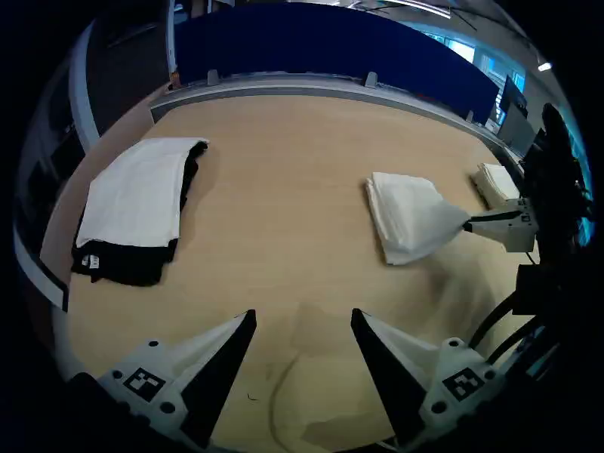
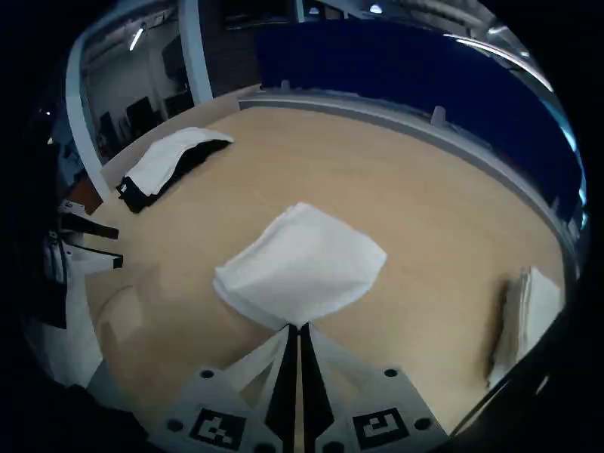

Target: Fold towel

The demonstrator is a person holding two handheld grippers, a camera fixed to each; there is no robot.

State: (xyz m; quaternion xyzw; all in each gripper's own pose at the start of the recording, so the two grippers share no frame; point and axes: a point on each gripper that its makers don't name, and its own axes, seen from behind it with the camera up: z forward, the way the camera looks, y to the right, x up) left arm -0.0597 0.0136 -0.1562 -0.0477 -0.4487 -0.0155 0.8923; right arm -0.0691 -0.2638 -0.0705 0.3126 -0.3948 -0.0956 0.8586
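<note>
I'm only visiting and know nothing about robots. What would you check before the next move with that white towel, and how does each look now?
1. Right gripper shut on a corner of the folded white towel: ok.
2. Left gripper open and free: ok.
3. Bare table around the towel: ok.
4. White-and-black towel pile well apart: ok.
5. Small folded stack well apart: ok.
6. All layers pinched: cannot tell.

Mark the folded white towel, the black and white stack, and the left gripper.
folded white towel [image 2: 302, 268], right gripper view, middle of top face.
black and white stack [image 1: 140, 192], left gripper view, white top layer.
left gripper [image 1: 303, 315], left gripper view, midway between its fingertips.
</note>
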